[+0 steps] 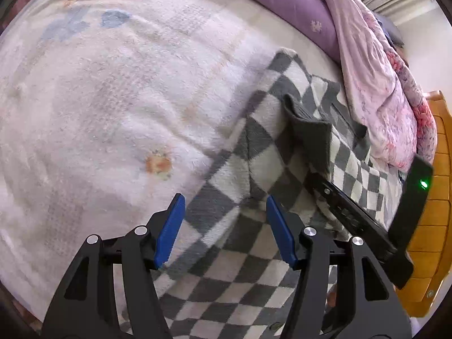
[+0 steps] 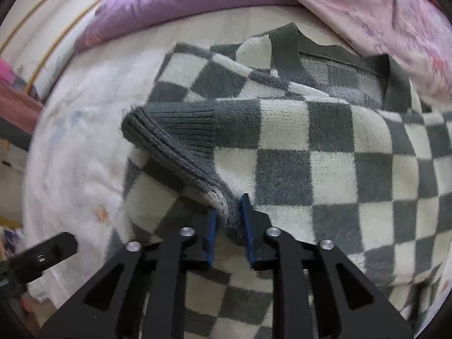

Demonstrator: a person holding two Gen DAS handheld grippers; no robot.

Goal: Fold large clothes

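Note:
A grey-and-white checkered knit sweater (image 1: 254, 169) lies on a fluffy white blanket (image 1: 113, 99) on a bed. My left gripper (image 1: 224, 206) is open with blue pads, hovering over the sweater's left edge. My right gripper (image 2: 228, 212) is shut on the ribbed grey cuff (image 2: 175, 144) of a sleeve that is folded across the sweater (image 2: 325, 155). The right gripper's black body also shows in the left wrist view (image 1: 367, 220), at the sweater's right side. The grey collar (image 2: 339, 59) is at the far end.
A purple quilt (image 2: 175, 8) and a pink floral duvet (image 1: 375, 84) are bunched along the far side of the bed. A wooden headboard (image 1: 435, 212) stands at the right. The left gripper's tip shows at the lower left of the right wrist view (image 2: 42, 251).

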